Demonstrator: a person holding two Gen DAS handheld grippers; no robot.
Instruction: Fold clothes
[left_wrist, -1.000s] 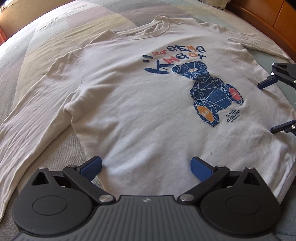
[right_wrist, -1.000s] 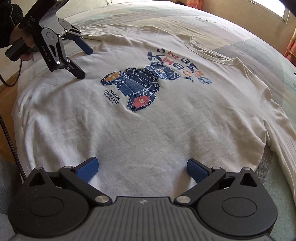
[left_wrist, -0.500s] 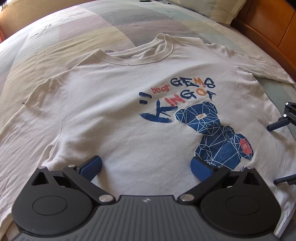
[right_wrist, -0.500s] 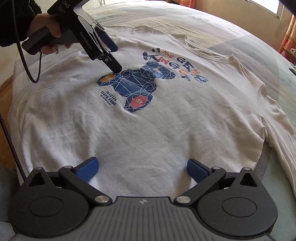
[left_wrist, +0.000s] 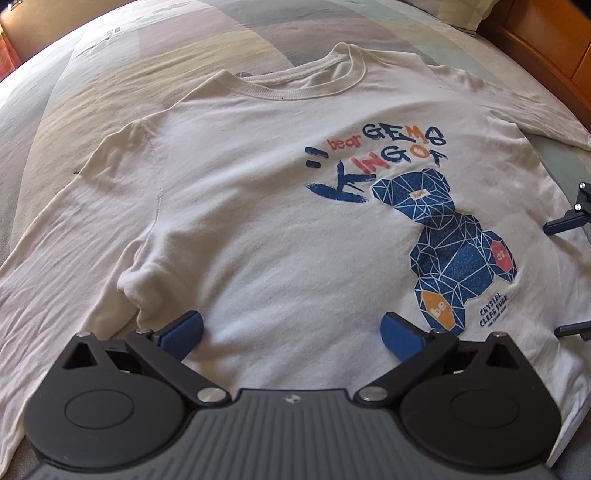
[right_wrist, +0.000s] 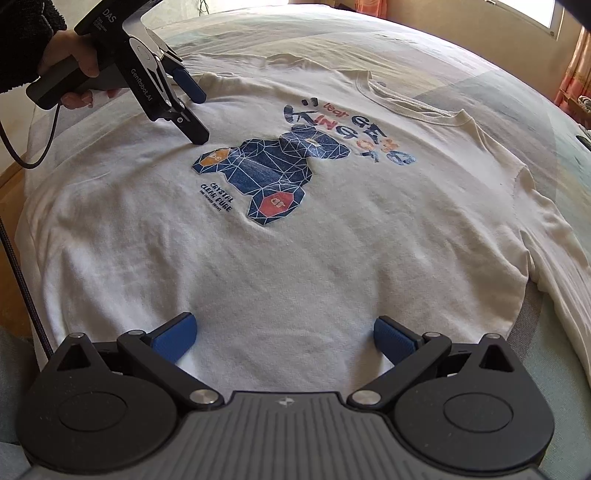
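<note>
Left gripper (left_wrist: 291, 334): jaws spread wide, nothing between the blue pads (left_wrist: 183, 332), hovering over the shirt's body near its armpit. Right gripper (right_wrist: 284, 338): likewise released, empty, over the lower body.

White long-sleeved shirt (left_wrist: 258, 229) lies face up and unfolded on the bed (left_wrist: 110, 85); blue bear print (left_wrist: 450, 243) upward. No containers in sight.

Only the right wrist view shows a hand (right_wrist: 74, 70) in a dark sleeve holding the left gripper (right_wrist: 197, 116). Only the left wrist view shows the wooden headboard (left_wrist: 546, 40).
</note>
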